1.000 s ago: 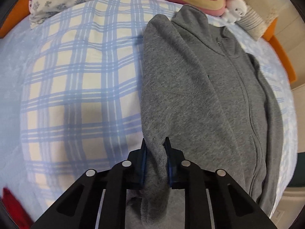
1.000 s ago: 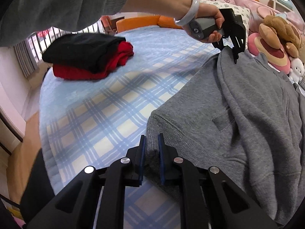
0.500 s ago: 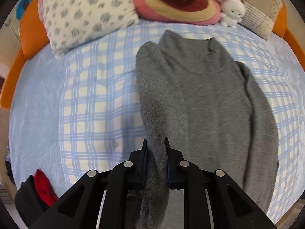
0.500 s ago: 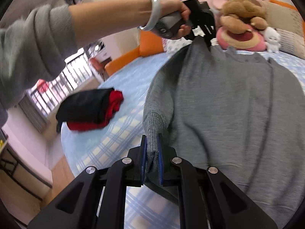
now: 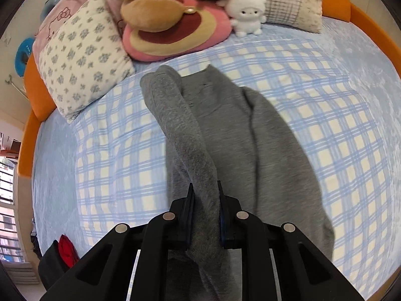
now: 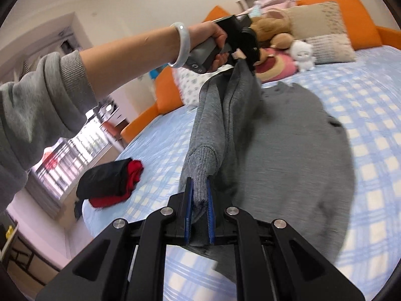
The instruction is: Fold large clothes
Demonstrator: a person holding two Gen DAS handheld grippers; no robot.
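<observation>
Our left gripper [image 5: 204, 195] is clenched on a fold of the grey jacket [image 5: 263, 150], which runs up the frame's centre over the checked bed [image 5: 112, 155]. Only the right wrist view shows our right gripper [image 6: 199, 198] pinching the ribbed cuff, the left hand [image 6: 216, 40] raised at upper centre, and folded black-and-red clothes [image 6: 110, 183] at lower left.

the bed [image 5: 351, 80], under blue plaid bedding, bears a grey sweater [image 5: 263, 150], pillows [image 5: 82, 57], plush toys [image 5: 248, 12] and folded black-red clothes [image 6: 110, 183].
</observation>
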